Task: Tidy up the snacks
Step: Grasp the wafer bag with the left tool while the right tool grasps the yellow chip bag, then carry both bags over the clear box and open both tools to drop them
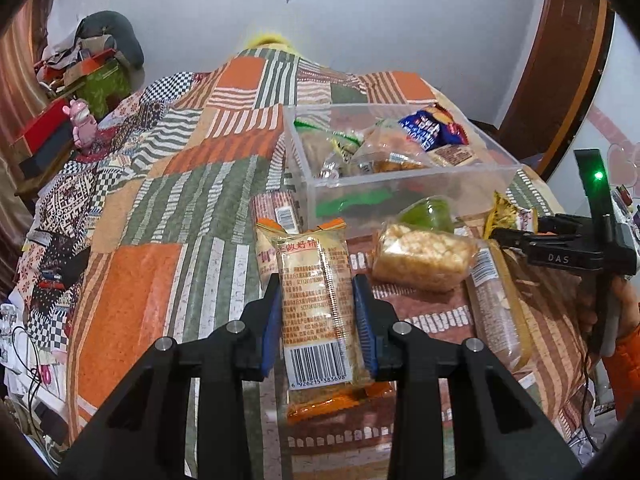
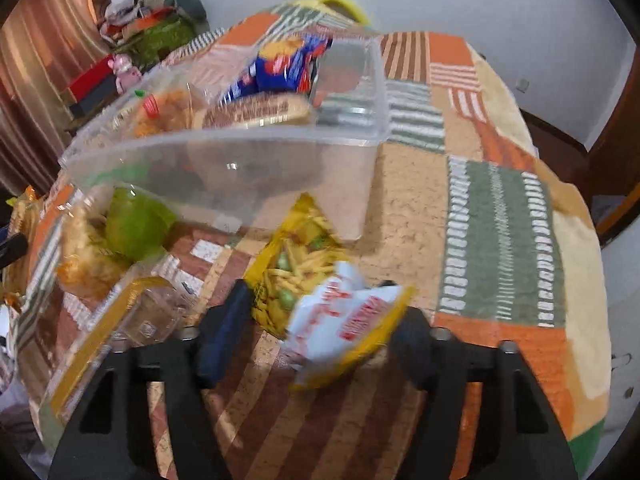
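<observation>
Container: clear plastic box [image 1: 416, 184] standing on the patchwork bedspread [image 1: 160, 184], open at the top.
Contents: blue snack bag [image 1: 434, 128] at the far right corner, a brown-printed packet [image 2: 256, 110] and clear-wrapped fried pieces [image 1: 384, 156] beside it; green wrappers [image 1: 340, 136] lie toward the left wall.
Left gripper [image 1: 316, 316]: jaws clamped on an orange-edged biscuit pack [image 1: 314, 300], blue pads pressed to its two long sides.
Biscuit pack axis: long axis runs away from the camera toward the box; barcode end near, far end just short of the box's front wall; it lies over a second, similar pack [image 1: 268, 256].
Right gripper [image 2: 320, 316]: jaws spread either side of a yellow pea-and-stick snack bag [image 2: 316, 280]; whether the pads touch it cannot be told, as the view is blurred.
Yellow bag axis: slanted, white printed end near and to the right, clear end pointing up-left toward the box's front wall.
Loose snacks before the box: wrapped rice-crisp block [image 1: 424, 258], green jelly cup [image 1: 428, 214] touching the box wall, long yellow-edged cracker pack [image 1: 496, 300] between the two grippers.
In the way: the front wall of the box stands between both held snacks and the interior.
Surroundings: pink toy figure [image 1: 82, 122] and red boxes [image 1: 40, 128] at the far left, off the bed; person's hand in an orange sleeve [image 1: 624, 312] on the right gripper's handle.
</observation>
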{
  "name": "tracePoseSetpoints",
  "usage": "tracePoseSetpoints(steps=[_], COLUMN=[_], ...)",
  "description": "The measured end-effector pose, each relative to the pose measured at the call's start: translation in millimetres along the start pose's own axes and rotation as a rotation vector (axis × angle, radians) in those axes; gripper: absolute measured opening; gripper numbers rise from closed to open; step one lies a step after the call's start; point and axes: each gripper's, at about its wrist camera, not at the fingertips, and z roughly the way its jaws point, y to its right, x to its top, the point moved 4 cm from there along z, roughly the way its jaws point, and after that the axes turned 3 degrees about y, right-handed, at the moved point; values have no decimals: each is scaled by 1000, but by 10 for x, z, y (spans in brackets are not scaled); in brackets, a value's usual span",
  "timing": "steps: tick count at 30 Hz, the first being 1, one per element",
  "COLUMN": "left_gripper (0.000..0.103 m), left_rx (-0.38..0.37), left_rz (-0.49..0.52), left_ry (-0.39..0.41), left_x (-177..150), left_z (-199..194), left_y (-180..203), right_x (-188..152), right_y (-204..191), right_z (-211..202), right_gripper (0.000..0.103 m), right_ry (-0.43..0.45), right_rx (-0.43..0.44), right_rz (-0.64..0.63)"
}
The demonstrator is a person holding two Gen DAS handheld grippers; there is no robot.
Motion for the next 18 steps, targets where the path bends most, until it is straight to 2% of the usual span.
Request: tracePoseSetpoints(steps=[3,8,18], left_gripper=[33,33,33], left_rx=[-4,-10,-20], left_rz=[-3,3,9], left_ry=[16,61,146], left_x=[69,240,685], left_z=[-42,-132,-143], left_y=[24,60,168], right_x=[-26,-24,127], right_y=[32,1,0], right_z=[-109,-318,-716], right_gripper=[39,28,27], right_ry=[27,77,204], right_rx=[28,13,37], right_rz=[23,13,-7])
